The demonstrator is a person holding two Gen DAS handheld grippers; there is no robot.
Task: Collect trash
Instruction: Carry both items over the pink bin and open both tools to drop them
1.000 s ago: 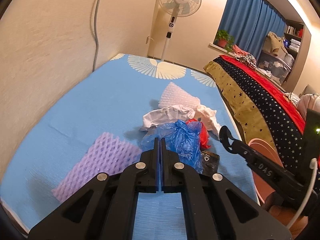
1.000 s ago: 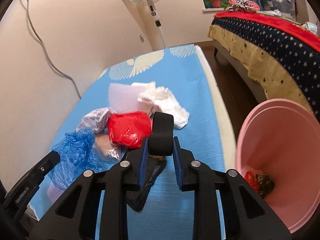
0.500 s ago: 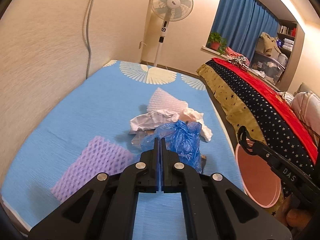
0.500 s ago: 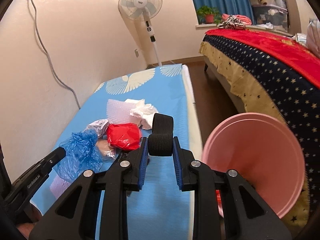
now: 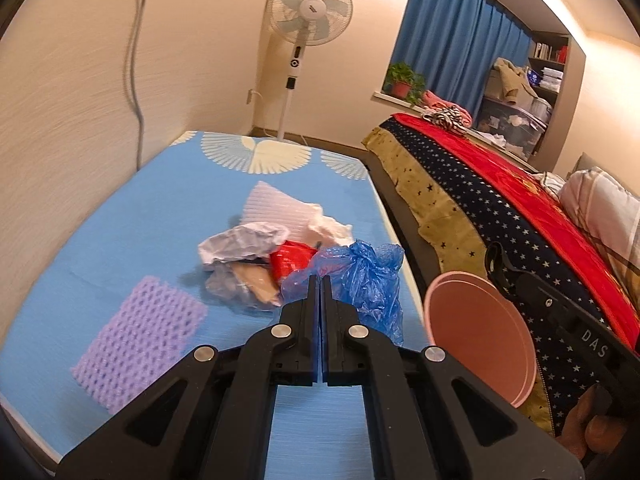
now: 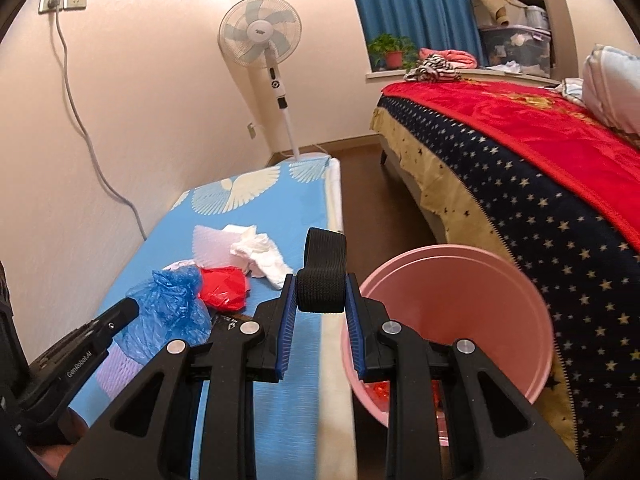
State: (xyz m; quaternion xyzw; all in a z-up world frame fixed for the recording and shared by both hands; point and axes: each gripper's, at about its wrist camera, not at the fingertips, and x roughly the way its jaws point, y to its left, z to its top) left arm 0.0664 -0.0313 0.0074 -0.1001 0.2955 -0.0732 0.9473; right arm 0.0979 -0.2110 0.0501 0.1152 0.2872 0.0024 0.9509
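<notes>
Black strap (image 6: 322, 276) clamped in right gripper (image 6: 320, 312) beside pink bin (image 6: 460, 280).

The right gripper (image 6: 321, 296) grips a looped black strap (image 6: 323, 276) between its blue pads, above the gap between the blue mat (image 6: 256, 220) and a pink bucket (image 6: 460, 300) on the floor. Something red lies in the bucket's bottom. On the mat sit a red bag (image 6: 222, 288), white crumpled paper (image 6: 260, 254) and a blue plastic bag (image 6: 168, 308), which hangs at the left gripper's (image 6: 124, 312) tip.
</notes>
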